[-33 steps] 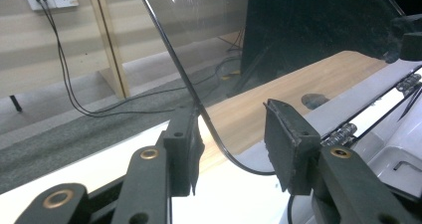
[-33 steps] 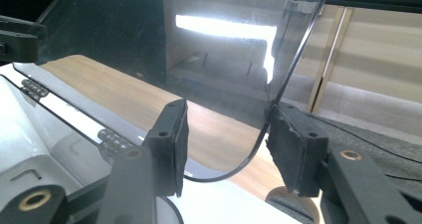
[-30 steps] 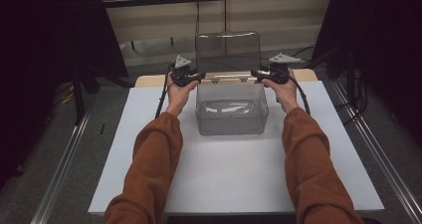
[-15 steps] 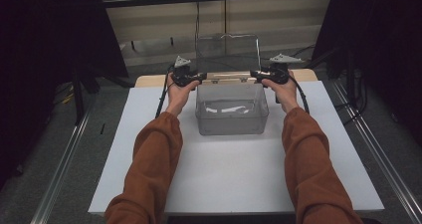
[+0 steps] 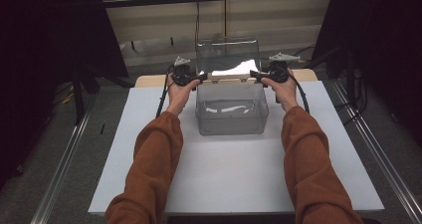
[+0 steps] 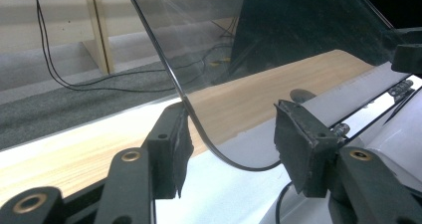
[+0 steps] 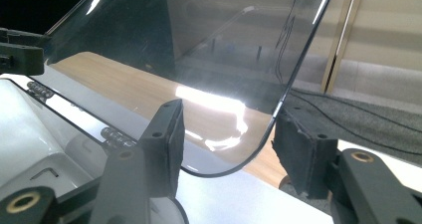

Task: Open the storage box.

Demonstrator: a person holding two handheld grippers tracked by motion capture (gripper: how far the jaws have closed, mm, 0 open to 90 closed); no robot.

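Two forearms in rust-orange sleeves (image 5: 152, 159) reach forward from the near edge of the bench (image 5: 234, 184), whose top is a plain white sheet with bare light wood showing along its far edge. At mid-bench stands a clear plastic box (image 5: 231, 109), open-topped, its hinged transparent lid (image 5: 228, 55) raised near upright at the far side with a bright glare on its lower part. The left hand-held gripper (image 5: 198, 77) sits at the lid's left corner; in the left gripper view its jaws stand apart, the lid's rounded corner passing between them, the edge against the left pad (image 6: 171, 149) and clear of the other. The right hand-held gripper (image 5: 255, 75) is at the lid's right corner; in the right gripper view its jaws are likewise spread, the curved lid edge lying close by the right pad (image 7: 298, 149), contact hard to tell. Small metal hinges (image 7: 117, 137) line the box's back rim. Beyond the bench lies grey carpet (image 5: 149, 55) with trailing black cables, pale wood panelling behind, and dark drapes at both sides.
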